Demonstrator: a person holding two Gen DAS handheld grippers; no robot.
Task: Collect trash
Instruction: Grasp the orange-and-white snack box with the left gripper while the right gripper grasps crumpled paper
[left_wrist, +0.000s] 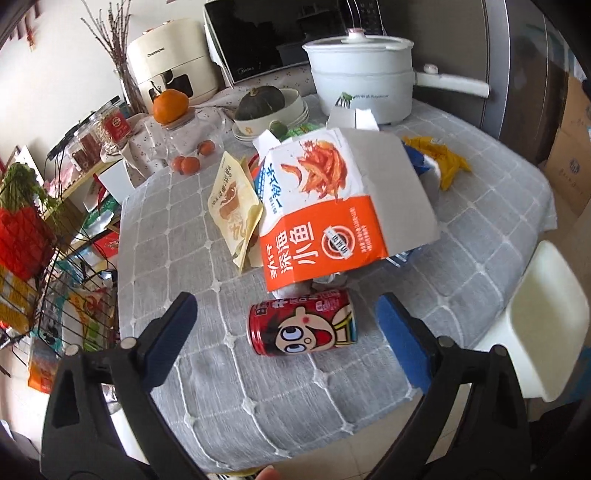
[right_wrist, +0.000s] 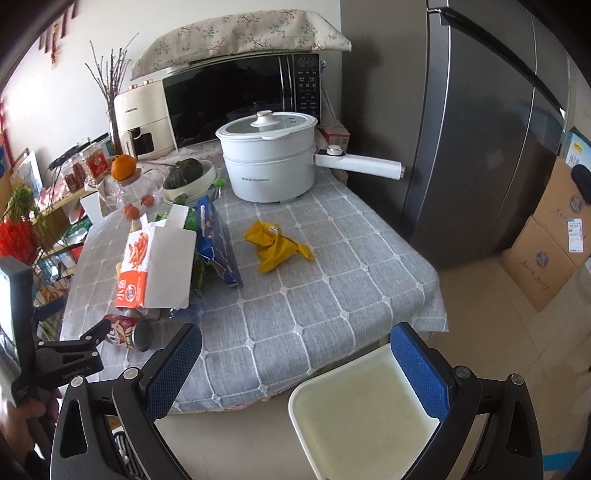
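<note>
Nearby, both tongs, left (left_wrist: 286, 328) and right (right_wrist: 295, 365), gape empty, while a green squash (right_wrist: 183, 172) fills 1 white bowl (right_wrist: 205, 181).

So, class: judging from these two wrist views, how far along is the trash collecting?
Done: nothing visibly; no bin or bag shows. In hand: nothing; the left gripper stands open around the lying red drink can, pads apart from it, and the right gripper is open and empty. Left: the can, the orange fish-snack box, the yellow wrapper, the blue bag, the beige pouch.
</note>
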